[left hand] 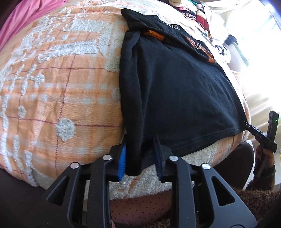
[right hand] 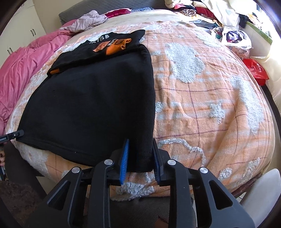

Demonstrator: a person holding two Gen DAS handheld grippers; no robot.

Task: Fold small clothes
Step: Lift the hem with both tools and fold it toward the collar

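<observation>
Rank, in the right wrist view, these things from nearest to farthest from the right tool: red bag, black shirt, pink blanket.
1. black shirt, its near hem corner between the right tool fingers.
2. red bag, far right.
3. pink blanket, far left; close to the bag's rank.

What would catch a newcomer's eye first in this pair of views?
A black T-shirt with an orange print lies partly folded across an orange and white blanket. Each near corner of its hem sits between the fingers of a hand-held gripper: the left hand-held gripper and the right hand-held gripper. A heap of mixed clothes sits at the far right of the bed.
</observation>
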